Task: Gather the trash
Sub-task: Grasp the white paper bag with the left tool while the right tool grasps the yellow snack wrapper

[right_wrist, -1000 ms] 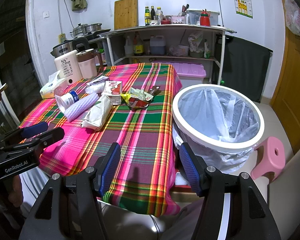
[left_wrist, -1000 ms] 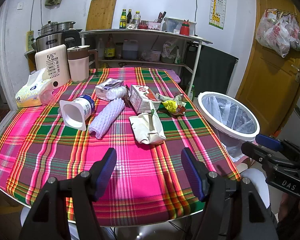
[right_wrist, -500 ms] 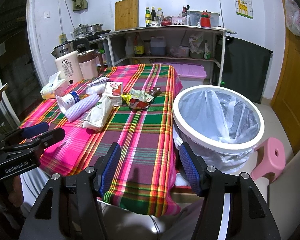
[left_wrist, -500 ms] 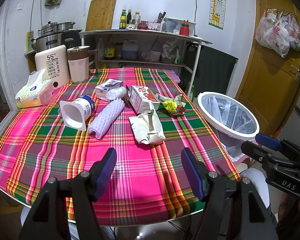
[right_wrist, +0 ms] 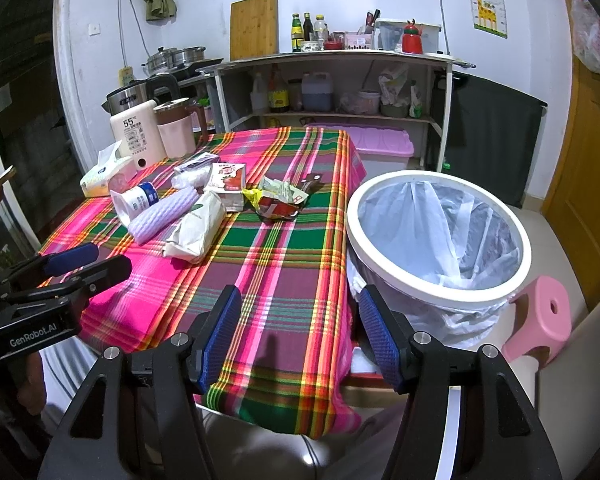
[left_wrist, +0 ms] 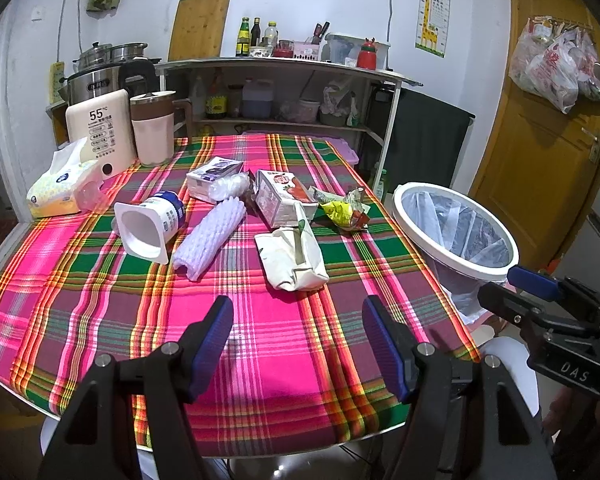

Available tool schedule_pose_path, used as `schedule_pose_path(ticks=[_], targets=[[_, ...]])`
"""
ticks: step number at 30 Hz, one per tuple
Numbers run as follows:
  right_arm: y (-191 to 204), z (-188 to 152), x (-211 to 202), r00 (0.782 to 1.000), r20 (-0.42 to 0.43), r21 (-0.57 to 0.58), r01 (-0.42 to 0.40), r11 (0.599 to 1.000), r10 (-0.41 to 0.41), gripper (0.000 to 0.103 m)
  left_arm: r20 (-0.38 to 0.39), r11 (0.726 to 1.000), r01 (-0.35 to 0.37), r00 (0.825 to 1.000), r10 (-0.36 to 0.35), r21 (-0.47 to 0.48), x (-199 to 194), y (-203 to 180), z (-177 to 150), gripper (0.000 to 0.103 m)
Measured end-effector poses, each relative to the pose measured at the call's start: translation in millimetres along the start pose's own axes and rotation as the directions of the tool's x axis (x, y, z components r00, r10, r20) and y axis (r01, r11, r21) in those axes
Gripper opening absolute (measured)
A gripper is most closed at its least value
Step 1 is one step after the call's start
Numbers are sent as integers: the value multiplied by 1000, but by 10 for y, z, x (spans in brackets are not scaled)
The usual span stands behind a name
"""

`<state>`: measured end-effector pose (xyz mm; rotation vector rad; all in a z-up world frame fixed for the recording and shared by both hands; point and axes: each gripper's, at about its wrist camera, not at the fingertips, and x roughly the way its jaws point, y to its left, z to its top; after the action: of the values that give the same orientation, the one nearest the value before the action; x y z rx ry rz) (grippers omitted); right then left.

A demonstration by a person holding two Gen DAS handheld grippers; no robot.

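Note:
Trash lies on the plaid tablecloth (left_wrist: pixel 260 344): a crumpled white paper bag (left_wrist: pixel 294 258), a lilac foam sleeve (left_wrist: pixel 210 238), a tipped yogurt cup (left_wrist: pixel 148 226), a juice carton (left_wrist: pixel 282 198), a small box (left_wrist: pixel 212 178) and crumpled wrappers (left_wrist: pixel 346 212). The white-rimmed trash bin (right_wrist: pixel 438 236) with a plastic liner stands right of the table. My left gripper (left_wrist: pixel 298 336) is open and empty above the table's near edge. My right gripper (right_wrist: pixel 300 328) is open and empty over the table's near right corner, beside the bin.
A tissue pack (left_wrist: pixel 60 188), a white kettle (left_wrist: pixel 100 128) and a pink jug (left_wrist: pixel 154 128) stand at the table's far left. A pink stool (right_wrist: pixel 540 320) sits right of the bin. Shelves (right_wrist: pixel 340 92) stand behind the table.
The right wrist view has shifted slightly forward and up. The left gripper has not visibly moved. No trash has moved.

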<state>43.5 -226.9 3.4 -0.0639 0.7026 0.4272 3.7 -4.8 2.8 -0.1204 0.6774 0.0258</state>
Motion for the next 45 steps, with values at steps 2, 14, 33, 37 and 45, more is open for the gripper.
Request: schedule_pose_path(ticks=[2,14,33,37,45], targets=[[-12,5,23,1000,-1,-2,0,1000,0,62,-3,1000,9,1000,-9,-1,34,3,14,69],[-61,39,216,1000,-4,-12,-24,1000,24,62,-27,999,40,999,-40,-25,350,33,117,69],[-70,326,694,998,-32,-39,-58,998,57,62,-82,1000,24,996,-24,-1,844,37,228,29],[-18,462,871,996,-47,-65,-84,994,81,62,-78,999,41,996,-41,0,827,69,235,19],[135,705,1250,990,-96,-148,-118,982,105,62,-73,996,85,994,-87,-35,758,183,233,13]])
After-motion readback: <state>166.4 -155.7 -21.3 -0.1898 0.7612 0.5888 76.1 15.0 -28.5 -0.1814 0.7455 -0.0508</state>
